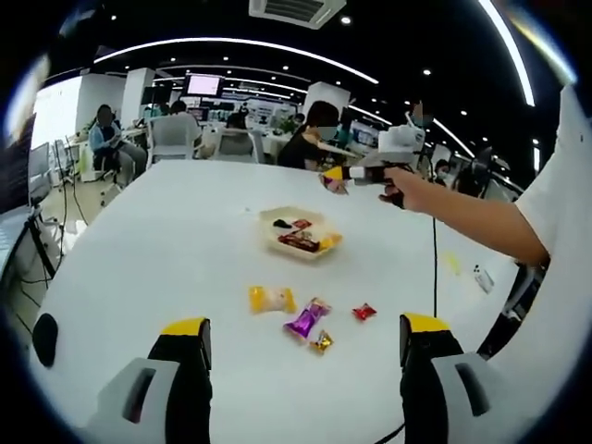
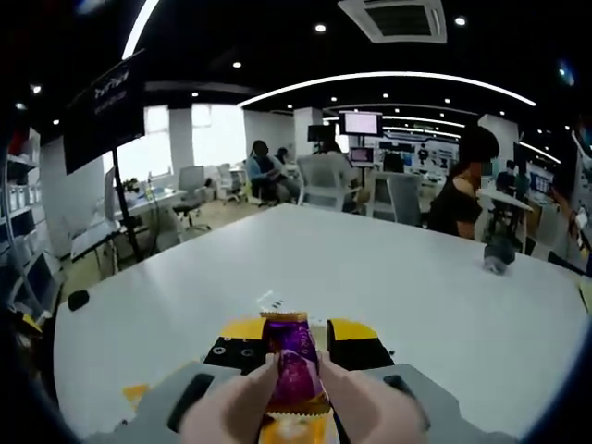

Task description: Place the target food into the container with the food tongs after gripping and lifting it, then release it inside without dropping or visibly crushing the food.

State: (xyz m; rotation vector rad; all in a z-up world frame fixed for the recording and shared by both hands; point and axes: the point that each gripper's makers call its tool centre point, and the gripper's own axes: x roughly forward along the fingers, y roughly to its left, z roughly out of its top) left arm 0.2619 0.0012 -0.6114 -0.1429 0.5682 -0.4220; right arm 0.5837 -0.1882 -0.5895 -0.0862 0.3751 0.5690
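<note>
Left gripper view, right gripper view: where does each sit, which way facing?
Left gripper view: on the left gripper, jaws open, facing across the white table to the container; the person's hand and forearm enter from the right.
Right gripper view: on the right gripper, looking across the table, jaws shut on a purple sweet.
Shared: the table.

On the white surface sits a shallow pale-yellow tray holding wrapped snacks. Nearer lie a yellow packet, a purple wrapped candy, a small gold candy and a red one. The left gripper hovers with fingers apart.
</note>
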